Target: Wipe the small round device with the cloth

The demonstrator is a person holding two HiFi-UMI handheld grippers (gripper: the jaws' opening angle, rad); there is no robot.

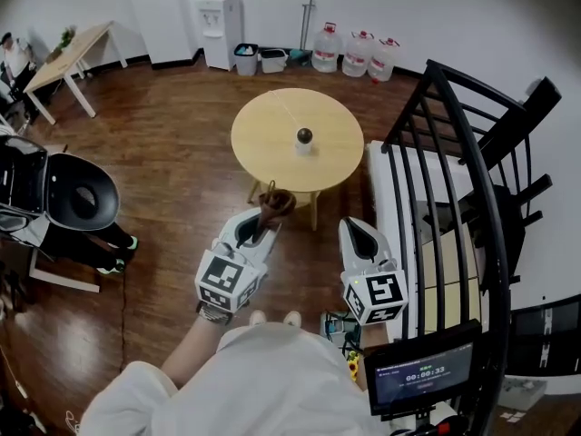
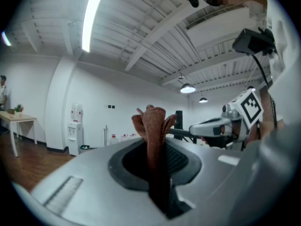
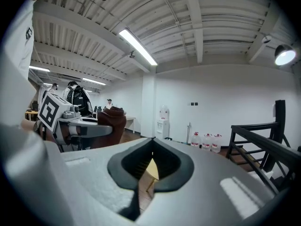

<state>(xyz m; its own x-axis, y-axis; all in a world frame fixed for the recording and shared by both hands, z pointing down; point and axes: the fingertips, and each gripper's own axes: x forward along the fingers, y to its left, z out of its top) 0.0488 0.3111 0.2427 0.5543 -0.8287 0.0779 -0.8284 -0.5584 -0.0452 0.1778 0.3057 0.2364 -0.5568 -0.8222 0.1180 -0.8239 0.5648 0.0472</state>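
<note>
Small round device (image 1: 304,137) upright near centre of round worktop (image 1: 259,143). Left hand-held gripper (image 1: 261,225) just short of worktop's near edge, clamped on brown cloth (image 1: 275,203), bunched above jaw tips. Right hand-held gripper (image 1: 354,226) likewise off worktop's near edge, jaws fully together.

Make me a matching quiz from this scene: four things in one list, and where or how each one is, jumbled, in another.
Things:
1. cloth
2. small round device
3. water bottles
4. right hand-held gripper

Place or state:
a. standing on the floor
b. shut, nothing in it
c. pinched in the left hand-held gripper
d. on the round table

Pairs: 1-c, 2-d, 3-a, 4-b
</note>
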